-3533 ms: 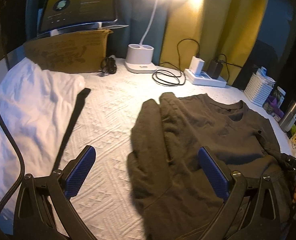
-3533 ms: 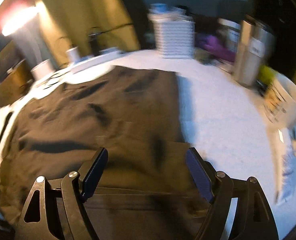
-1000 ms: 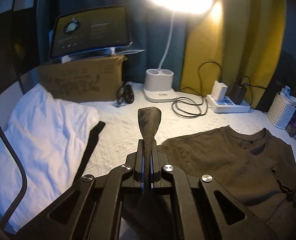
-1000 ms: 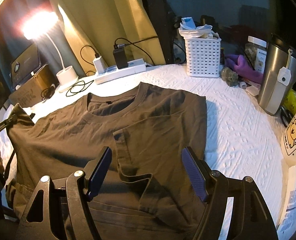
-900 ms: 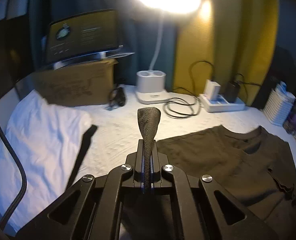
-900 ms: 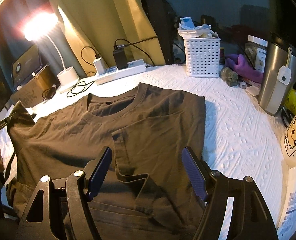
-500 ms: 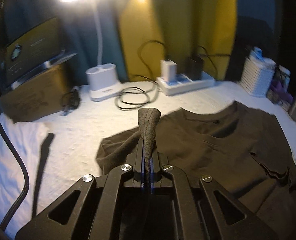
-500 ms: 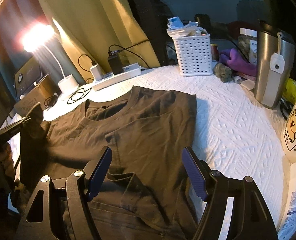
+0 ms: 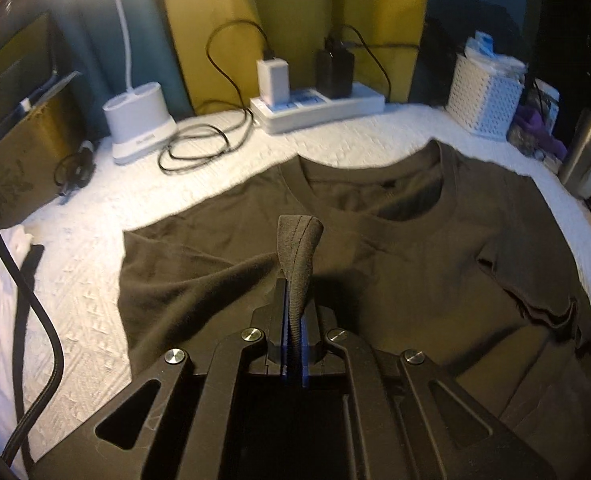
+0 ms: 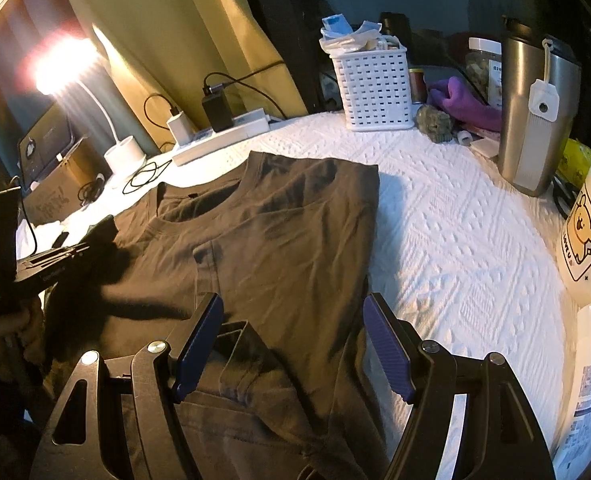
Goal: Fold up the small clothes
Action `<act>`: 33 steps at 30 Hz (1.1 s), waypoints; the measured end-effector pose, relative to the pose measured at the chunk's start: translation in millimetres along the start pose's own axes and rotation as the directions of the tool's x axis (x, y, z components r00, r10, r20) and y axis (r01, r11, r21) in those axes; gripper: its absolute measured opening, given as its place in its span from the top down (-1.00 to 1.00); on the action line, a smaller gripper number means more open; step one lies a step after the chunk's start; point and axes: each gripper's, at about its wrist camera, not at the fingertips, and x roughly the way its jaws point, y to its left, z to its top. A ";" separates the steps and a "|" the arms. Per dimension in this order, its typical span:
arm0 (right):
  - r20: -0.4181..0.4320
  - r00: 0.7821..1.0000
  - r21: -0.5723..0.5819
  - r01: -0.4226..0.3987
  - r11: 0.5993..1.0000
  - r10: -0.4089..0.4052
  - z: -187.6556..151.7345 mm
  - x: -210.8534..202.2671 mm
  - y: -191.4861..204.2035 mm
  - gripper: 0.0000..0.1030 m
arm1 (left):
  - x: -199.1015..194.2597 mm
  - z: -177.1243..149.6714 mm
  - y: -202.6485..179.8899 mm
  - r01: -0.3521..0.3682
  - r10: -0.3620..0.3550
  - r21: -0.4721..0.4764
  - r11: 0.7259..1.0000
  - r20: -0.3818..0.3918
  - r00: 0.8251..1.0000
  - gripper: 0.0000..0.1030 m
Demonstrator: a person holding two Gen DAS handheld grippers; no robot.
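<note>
Dark olive-brown T-shirt (image 10: pixel 287 240) is laid on white bedspread (image 10: pixel 455 240) w/ raised geometric weave. Gripper pads (image 10: pixel 387 344) are ribbed blue, frames black. Basket (image 10: pixel 373 80) is white lattice; mug (image 10: pixel 587 228) white w/ yellow bear; curtain (image 9: pixel 295 20) mustard yellow.

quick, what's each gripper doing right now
left gripper: closed, pinching a fold of the dark t-shirt.
right gripper: open above the shirt, holding nothing.
</note>
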 end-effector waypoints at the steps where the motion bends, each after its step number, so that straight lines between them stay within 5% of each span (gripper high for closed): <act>1: -0.004 1.000 0.000 0.003 1.000 -0.003 -0.4 0.4 0.9 -0.44 | 0.4 -1.9 -0.7 0.009 -0.009 0.003 1.000 -0.007 1.000 0.93; 6: -0.017 1.000 -0.012 0.011 1.000 -0.011 -1.5 0.7 9.7 -0.44 | -8.3 -10.7 -3.5 0.088 -0.087 0.016 0.996 -0.025 0.996 0.76; 8: -0.018 1.000 -0.020 0.016 1.000 -0.016 -1.7 -0.4 14.4 -0.44 | -21.7 -15.0 0.5 0.133 -0.133 0.018 0.991 -0.018 0.991 0.26; 10: -0.017 1.000 -0.025 0.018 1.000 -0.019 -1.5 -0.9 17.6 -0.44 | -34.9 -18.0 10.2 0.154 -0.154 0.009 0.988 -0.004 0.988 0.05; 18: -0.040 0.999 -0.031 0.033 0.999 -0.034 0.2 9.0 28.3 -0.44 | -45.9 -28.6 89.7 0.085 -0.085 -0.118 0.989 0.001 0.996 0.04; 23: -0.040 0.998 -0.050 0.039 0.998 -0.041 2.6 9.7 39.2 -0.44 | -35.1 -32.2 100.3 0.198 -0.205 -0.187 0.962 -0.019 0.979 0.04; 33: -0.046 0.996 -0.039 0.074 0.996 -0.076 -7.2 1.9 41.3 -0.44 | -32.6 -48.1 57.0 0.354 -0.362 -0.082 0.932 -0.120 0.925 0.04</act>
